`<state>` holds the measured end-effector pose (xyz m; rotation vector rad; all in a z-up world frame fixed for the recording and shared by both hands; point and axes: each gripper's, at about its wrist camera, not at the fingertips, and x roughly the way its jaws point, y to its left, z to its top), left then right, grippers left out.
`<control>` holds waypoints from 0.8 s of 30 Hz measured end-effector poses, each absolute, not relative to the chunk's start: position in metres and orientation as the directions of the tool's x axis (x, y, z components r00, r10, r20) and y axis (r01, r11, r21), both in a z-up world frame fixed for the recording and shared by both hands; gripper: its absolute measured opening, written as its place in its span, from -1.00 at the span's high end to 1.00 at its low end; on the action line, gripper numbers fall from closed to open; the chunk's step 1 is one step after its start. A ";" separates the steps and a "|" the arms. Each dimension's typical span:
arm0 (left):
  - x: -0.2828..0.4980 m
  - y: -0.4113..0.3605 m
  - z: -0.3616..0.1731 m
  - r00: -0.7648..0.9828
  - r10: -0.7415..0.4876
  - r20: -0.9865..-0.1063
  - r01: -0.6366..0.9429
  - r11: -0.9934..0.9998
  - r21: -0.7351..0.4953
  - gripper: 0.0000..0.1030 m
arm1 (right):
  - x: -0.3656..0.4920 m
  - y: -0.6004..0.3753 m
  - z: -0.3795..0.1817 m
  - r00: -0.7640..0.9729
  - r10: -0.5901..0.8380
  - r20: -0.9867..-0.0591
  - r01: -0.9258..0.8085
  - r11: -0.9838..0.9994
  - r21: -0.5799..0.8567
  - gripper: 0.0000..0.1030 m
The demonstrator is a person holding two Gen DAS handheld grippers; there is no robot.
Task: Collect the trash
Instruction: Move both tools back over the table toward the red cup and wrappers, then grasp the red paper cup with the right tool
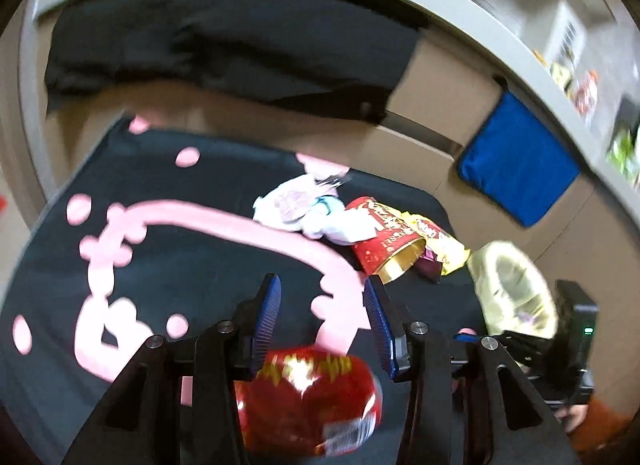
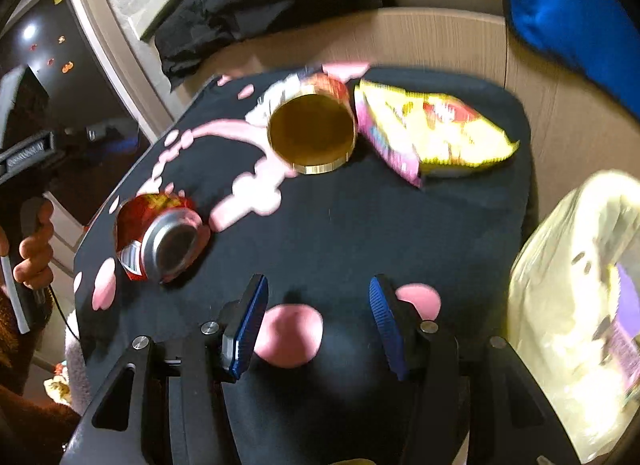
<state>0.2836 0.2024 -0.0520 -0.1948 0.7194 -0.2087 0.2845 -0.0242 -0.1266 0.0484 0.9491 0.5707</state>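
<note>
A crushed red can [image 1: 308, 401] lies on the black and pink cloth [image 1: 160, 265], just below and between my open left gripper's [image 1: 320, 289] blue pads, near their base; it also shows in the right wrist view [image 2: 160, 237]. Farther off lie crumpled white paper [image 1: 304, 209], a red paper cup [image 1: 384, 241] on its side with its gold mouth facing my right gripper [image 2: 314, 293], and a yellow snack wrapper [image 2: 432, 129]. My right gripper is open and empty over the cloth. A pale translucent bag [image 2: 572, 305] hangs at its right.
A blue cushion [image 1: 516, 169] leans on the beige bench [image 1: 424, 113] behind. A black garment [image 1: 224, 41] lies farther back. A grey counter edge [image 1: 480, 17] curves above. A hand [image 2: 36, 249] shows at left in the right wrist view.
</note>
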 end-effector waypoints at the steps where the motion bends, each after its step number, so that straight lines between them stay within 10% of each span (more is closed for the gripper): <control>1: 0.285 0.194 -0.051 0.738 -0.243 -0.630 0.130 0.967 -0.222 0.13 | 0.281 -0.025 -0.126 0.458 0.487 -0.744 -0.451 0.848 0.277 -0.03; 10: 0.285 0.189 -0.051 0.738 -0.210 -0.641 0.090 0.972 -0.215 0.13 | 0.279 -0.021 -0.124 0.389 0.535 -0.750 -0.524 0.798 0.297 -0.51; 12: 0.282 0.197 -0.053 0.733 -0.193 -0.652 0.063 0.974 -0.218 0.13 | 0.279 -0.014 -0.125 0.374 0.516 -0.770 -0.555 0.790 0.260 -0.46; 15: 0.276 0.211 -0.055 0.734 -0.176 -0.656 0.029 0.973 -0.229 0.13 | 0.281 -0.006 -0.117 0.408 0.486 -0.773 -0.574 0.795 0.197 0.33; 24: 0.262 0.256 -0.066 0.726 -0.156 -0.670 -0.056 0.957 -0.284 0.13 | 0.353 0.030 -0.046 0.635 0.467 -0.615 -0.550 0.833 0.065 -0.05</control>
